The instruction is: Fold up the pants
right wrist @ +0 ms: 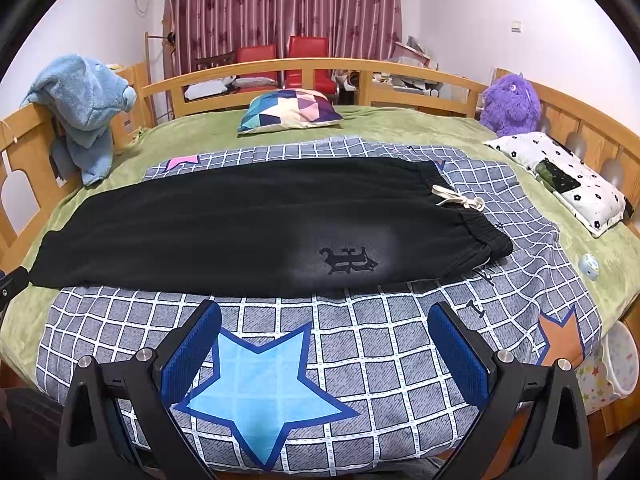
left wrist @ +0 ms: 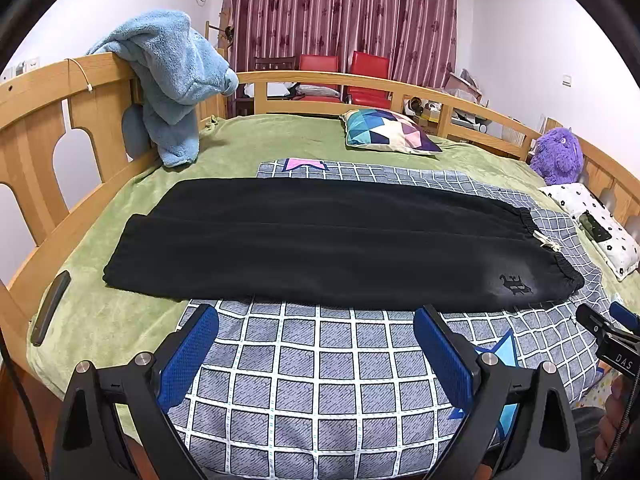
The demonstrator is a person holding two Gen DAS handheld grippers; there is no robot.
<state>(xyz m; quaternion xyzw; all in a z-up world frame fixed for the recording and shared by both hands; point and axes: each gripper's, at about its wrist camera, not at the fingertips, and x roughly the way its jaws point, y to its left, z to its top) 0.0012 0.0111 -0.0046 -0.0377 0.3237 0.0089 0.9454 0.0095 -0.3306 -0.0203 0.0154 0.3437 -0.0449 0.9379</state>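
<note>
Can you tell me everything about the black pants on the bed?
The black pants look soft and knitted. They lie flat across the checked blanket, seemingly folded leg over leg. The gathered waistband, with a cream drawstring, points right; the leg ends reach onto the green cover. A small dark emblem sits near the waist. Nothing grips them.

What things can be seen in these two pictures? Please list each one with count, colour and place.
pants: one, black, flat across the checked blanket
checked blanket: one, grey-blue with stars, over the green sheet
green sheet: one, covers the bed
patterned cushion: one, multicolour, far end of the bed
fleece garment: one, light blue, hung over the bed rail
plush toy: one, purple, by the rail
flowered pillow: one, white and black
chairs: two, red, behind the bed
curtain: one, dark red
left gripper: open, blue pads
right gripper: open, blue pads
</note>
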